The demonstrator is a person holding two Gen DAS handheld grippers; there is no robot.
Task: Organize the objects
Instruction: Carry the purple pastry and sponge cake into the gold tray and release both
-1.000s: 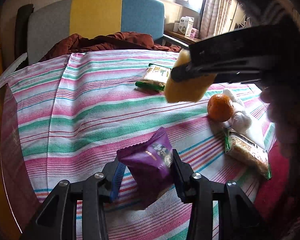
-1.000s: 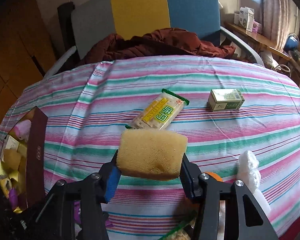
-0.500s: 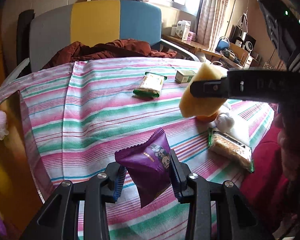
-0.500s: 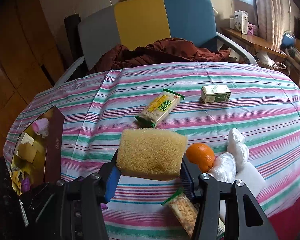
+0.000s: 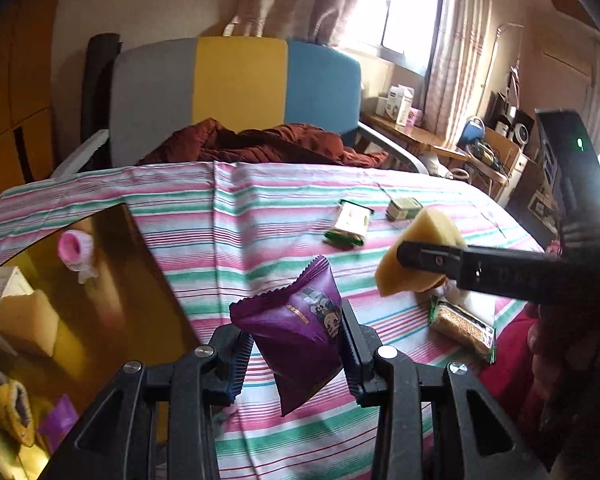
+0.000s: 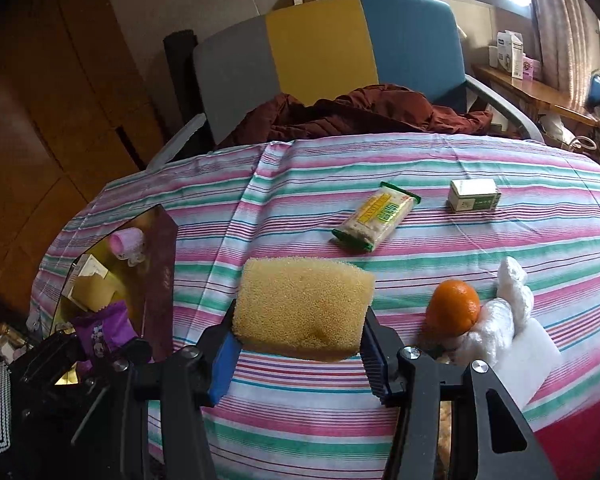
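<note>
Box [image 6: 162, 264]: a dark open box lies at the table's left edge, gold inside; in it a pink roller [image 6: 126, 242], a yellow sponge piece [image 5: 28, 326] and other small things too blurred to name.
Left gripper [image 5: 296, 354]: closed on a purple snack packet [image 5: 296, 332], held tilted in the air above the striped tablecloth [image 6: 300, 184], just right of the box.
Right gripper [image 6: 300, 354]: clamped on a yellow sponge [image 6: 302, 306], one pad at each end, lifted above the cloth; in the left wrist view it reaches in from the right side.
Middle of table: a green-edged cracker pack [image 6: 376, 216] lies flat beyond the sponge, well apart from both tools.
Further right: a small green-and-white carton [image 6: 474, 196] lies near the cracker pack.
Right edge: an orange [image 6: 454, 306] touches crumpled clear plastic [image 6: 500, 316]; a second cracker pack [image 5: 462, 328] lies at the near edge, partly hidden behind the right gripper.
Behind the table: a grey, yellow and blue chair [image 6: 324, 44] with a rust-brown garment [image 6: 364, 114] on its seat.
</note>
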